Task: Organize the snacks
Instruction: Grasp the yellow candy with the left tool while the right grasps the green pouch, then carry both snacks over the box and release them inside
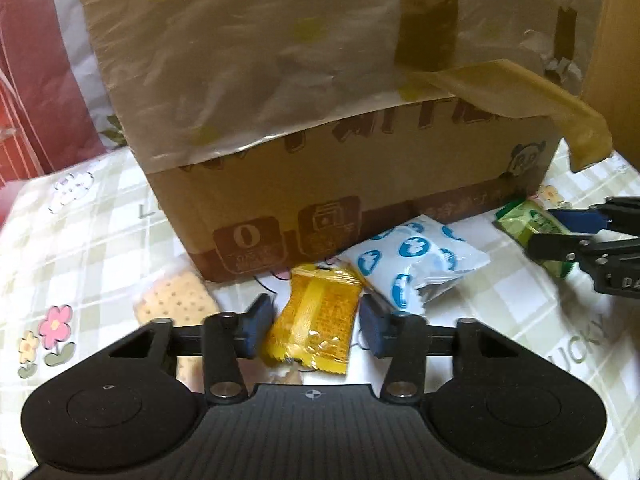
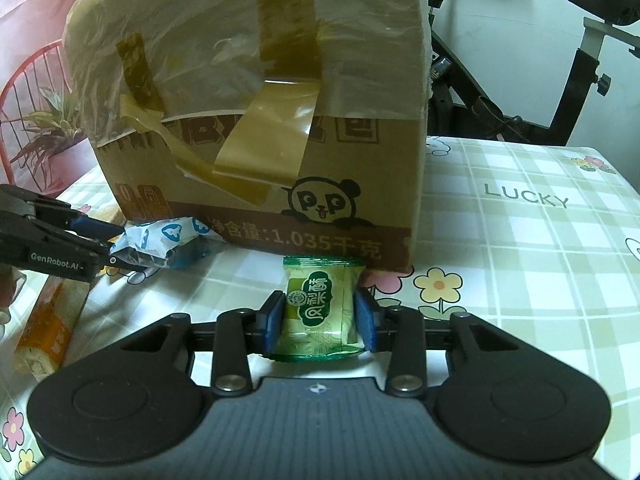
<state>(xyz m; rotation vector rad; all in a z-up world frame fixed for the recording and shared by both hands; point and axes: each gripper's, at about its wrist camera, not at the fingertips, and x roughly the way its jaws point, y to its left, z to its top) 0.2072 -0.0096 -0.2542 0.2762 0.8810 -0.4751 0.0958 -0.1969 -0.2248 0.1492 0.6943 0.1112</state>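
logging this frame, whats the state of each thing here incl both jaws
left gripper: jaws either side of the yellow packet, small gaps still showing
right gripper: jaws shut on the green packet
yellow packet: sealed, flat on the tablecloth
green packet: sealed, gripped by its sides
white-and-blue packet: torn open
cardboard box: upright, tape peeling loose

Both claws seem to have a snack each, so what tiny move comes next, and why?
Probably lift the right gripper with its green snack packet: its pads press both sides, beside the taped cardboard box. The left gripper only straddles the yellow snack packet.
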